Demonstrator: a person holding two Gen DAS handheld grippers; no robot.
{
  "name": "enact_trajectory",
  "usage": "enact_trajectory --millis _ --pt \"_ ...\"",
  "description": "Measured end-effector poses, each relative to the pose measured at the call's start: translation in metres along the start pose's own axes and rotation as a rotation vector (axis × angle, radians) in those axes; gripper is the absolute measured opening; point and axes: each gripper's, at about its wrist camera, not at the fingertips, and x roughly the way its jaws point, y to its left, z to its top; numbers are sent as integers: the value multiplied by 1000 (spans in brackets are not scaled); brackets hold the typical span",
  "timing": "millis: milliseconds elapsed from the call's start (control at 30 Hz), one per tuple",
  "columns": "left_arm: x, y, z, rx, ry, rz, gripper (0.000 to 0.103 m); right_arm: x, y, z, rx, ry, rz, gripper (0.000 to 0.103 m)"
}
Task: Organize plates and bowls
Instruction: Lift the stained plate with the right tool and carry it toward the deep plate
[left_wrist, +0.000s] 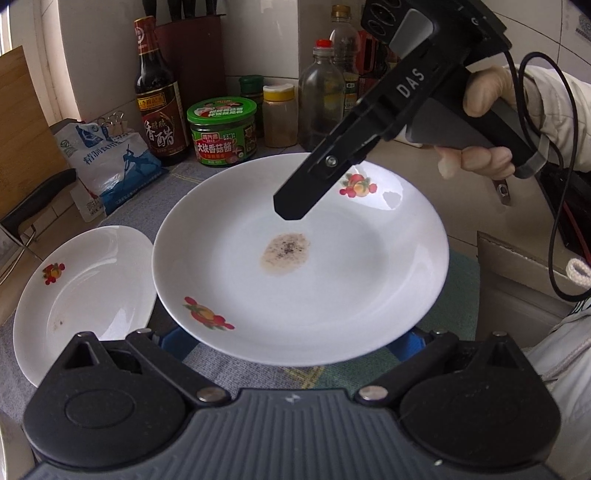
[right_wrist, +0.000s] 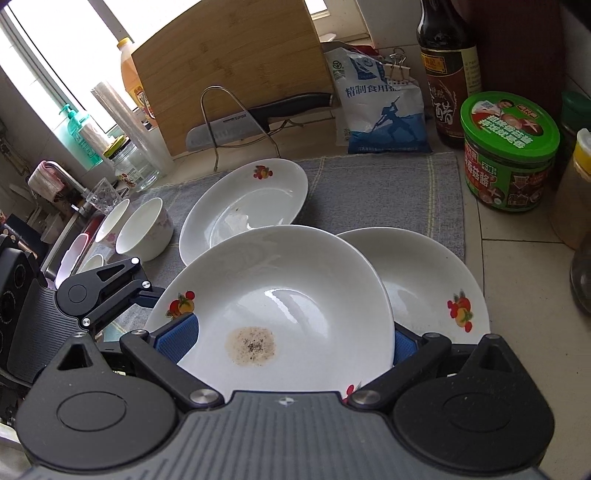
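Plates and bowls sit on a grey mat (right_wrist: 388, 192) spread over the kitchen counter, and we see the stained plate (right_wrist: 295, 280), white with fruit decals on its rim and a brownish speckled patch at its centre, lying partly over a second plate (right_wrist: 436, 280) on the side nearer the jars. A third plate (right_wrist: 251, 195) rests on the mat just beyond them, toward the salt bag (right_wrist: 384, 107), and two white bowls (right_wrist: 144, 229) stand side by side at the mat's far end, near the sink. The right gripper (right_wrist: 290, 343) has its jaws spread wide, the blue pads (right_wrist: 177, 339) showing at either side of the stained plate; from the left wrist view its black finger hangs over the plate's far half, and we cannot tell whether it touches the surface. The gloved hand (left_wrist: 480, 96) holds its handle. The left gripper (left_wrist: 293, 339) also stands wide apart, facing the stained plate's near rim, which covers most of its pads, so we cannot tell whether they touch the plate. Behind the mat stand a green-lidded jar (left_wrist: 221, 129), a dark vinegar bottle (left_wrist: 159, 96) and several spice bottles, while a bamboo cutting board (right_wrist: 229, 70) leans upright on a wire rack with a knife (right_wrist: 258, 118) lying across it.
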Motion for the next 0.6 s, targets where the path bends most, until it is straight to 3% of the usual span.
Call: enact_trajectory --millis 600 --pt "28 6 15 13 40 17 102 14 -37 0 31 27 11 103"
